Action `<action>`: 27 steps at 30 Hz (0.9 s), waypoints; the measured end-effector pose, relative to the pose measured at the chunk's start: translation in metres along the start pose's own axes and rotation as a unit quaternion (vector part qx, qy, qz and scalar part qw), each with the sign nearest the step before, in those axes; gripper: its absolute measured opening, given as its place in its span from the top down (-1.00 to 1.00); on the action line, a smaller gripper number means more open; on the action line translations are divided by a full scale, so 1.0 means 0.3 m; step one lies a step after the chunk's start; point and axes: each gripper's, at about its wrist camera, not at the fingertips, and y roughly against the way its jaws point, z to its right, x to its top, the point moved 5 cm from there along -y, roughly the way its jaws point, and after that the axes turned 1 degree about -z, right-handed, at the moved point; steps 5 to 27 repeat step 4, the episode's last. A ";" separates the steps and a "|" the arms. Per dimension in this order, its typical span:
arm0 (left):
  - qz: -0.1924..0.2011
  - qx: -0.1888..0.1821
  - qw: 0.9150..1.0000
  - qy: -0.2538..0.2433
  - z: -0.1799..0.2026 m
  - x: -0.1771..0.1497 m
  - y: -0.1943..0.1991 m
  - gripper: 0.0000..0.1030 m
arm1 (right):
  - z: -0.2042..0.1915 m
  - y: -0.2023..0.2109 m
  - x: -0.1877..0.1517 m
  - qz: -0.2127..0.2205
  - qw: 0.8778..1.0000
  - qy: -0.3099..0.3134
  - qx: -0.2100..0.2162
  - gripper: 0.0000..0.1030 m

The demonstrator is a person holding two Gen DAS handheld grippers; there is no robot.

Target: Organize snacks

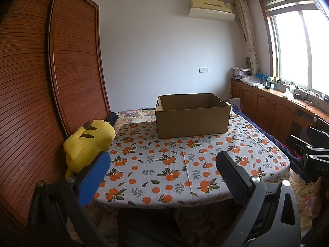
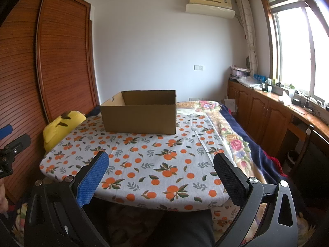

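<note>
Both spread, empty grippers, left gripper and right gripper, are being held short of the open brown cardboard box, lying ahead, long side across.

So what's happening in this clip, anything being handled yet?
Nothing is held yet. The left gripper and right gripper are both open and hang above the near edge of the orange-print tablecloth. An open cardboard box sits at the far end; its inside floor isn't visible. A yellow plush toy lies off the table's left side. No snacks show in either view.
</note>
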 end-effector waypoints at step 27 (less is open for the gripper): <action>0.000 0.000 1.000 0.000 0.001 -0.001 0.000 -1.00 | -0.001 0.001 -0.001 0.000 1.000 0.000 0.001 -1.00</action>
